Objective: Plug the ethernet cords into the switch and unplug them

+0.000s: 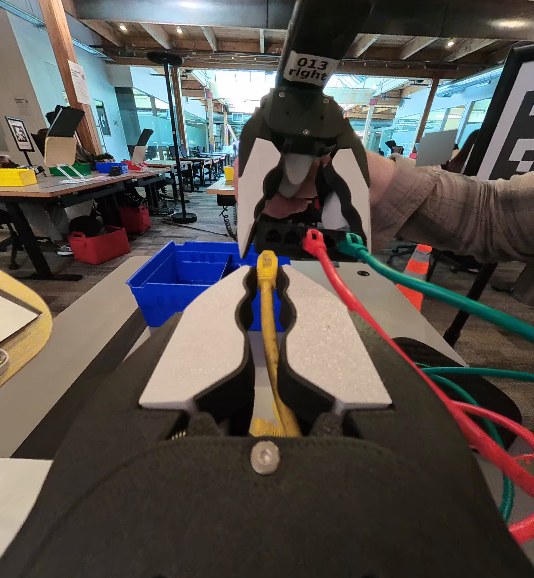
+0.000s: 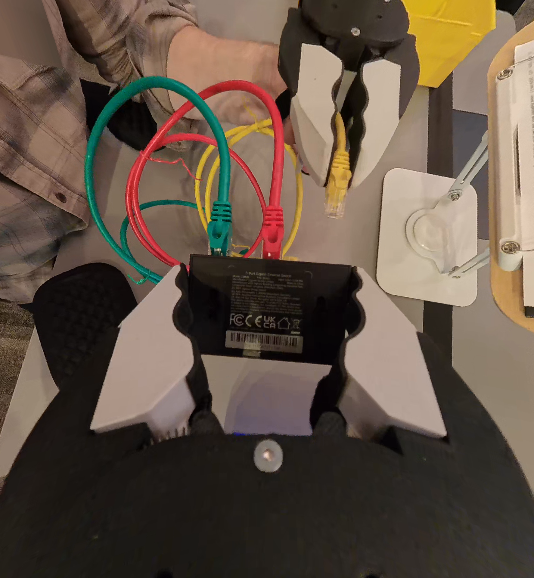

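Note:
My right gripper (image 2: 267, 275) is shut on the black switch (image 2: 269, 309), holding it by its sides above the table, underside with a label facing the camera. A green cord (image 2: 218, 219) and a red cord (image 2: 273, 222) are plugged into its ports. My left gripper (image 1: 265, 269) is shut on the yellow cord (image 1: 267, 281) just behind its plug, which points at the switch (image 1: 278, 239) a short way off, below two empty ports. In the right wrist view the left gripper (image 2: 337, 184) holds the yellow plug (image 2: 336, 194) apart from the switch, to its upper right.
A blue bin (image 1: 178, 281) stands on the grey table (image 1: 103, 312) behind the grippers. A white stand base (image 2: 425, 234) and a wooden board with paper (image 2: 528, 156) are to the right. A yellow bin (image 2: 447, 37) is at the far side. Loose cord loops (image 2: 165, 150) lie by the person's sleeve (image 2: 25, 156). The left gripper's tips are roughly 6 centimeters from the right gripper's. From either gripper's tips it is about 35 centimeters to the white stand base (image 2: 425, 234).

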`<state>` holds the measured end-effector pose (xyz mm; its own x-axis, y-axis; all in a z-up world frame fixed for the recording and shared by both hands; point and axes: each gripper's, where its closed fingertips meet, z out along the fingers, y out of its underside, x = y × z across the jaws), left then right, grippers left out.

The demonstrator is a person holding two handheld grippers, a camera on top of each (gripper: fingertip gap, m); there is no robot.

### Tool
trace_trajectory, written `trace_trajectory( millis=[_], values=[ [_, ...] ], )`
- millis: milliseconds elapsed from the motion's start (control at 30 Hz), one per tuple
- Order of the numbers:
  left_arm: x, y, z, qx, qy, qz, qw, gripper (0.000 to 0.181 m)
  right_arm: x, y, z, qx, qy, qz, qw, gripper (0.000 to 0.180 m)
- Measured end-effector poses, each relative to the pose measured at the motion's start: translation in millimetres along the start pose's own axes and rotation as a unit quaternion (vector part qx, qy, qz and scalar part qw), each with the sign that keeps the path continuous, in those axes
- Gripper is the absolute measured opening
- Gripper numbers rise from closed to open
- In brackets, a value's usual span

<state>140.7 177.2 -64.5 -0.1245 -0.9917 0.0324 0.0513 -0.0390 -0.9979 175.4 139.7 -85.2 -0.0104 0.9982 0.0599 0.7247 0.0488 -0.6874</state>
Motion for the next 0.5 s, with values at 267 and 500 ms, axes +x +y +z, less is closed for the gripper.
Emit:
trace_trajectory(
  millis=[267, 500],
  values=[
    [3.7, 3.5, 6.0, -0.017, -0.001, 0.0, 1.0, 0.012, 1.1, -4.7, -1.2, -0.037, -0.014, 0.001, 0.999, 0.099],
    [9.5, 19.7, 12.1, -0.043, 0.033, -0.023, 0.998, 0.012, 5.0, -16.2, -2.2, -0.027, -0.003, 0.003, 1.0, 0.099]
  ],
)
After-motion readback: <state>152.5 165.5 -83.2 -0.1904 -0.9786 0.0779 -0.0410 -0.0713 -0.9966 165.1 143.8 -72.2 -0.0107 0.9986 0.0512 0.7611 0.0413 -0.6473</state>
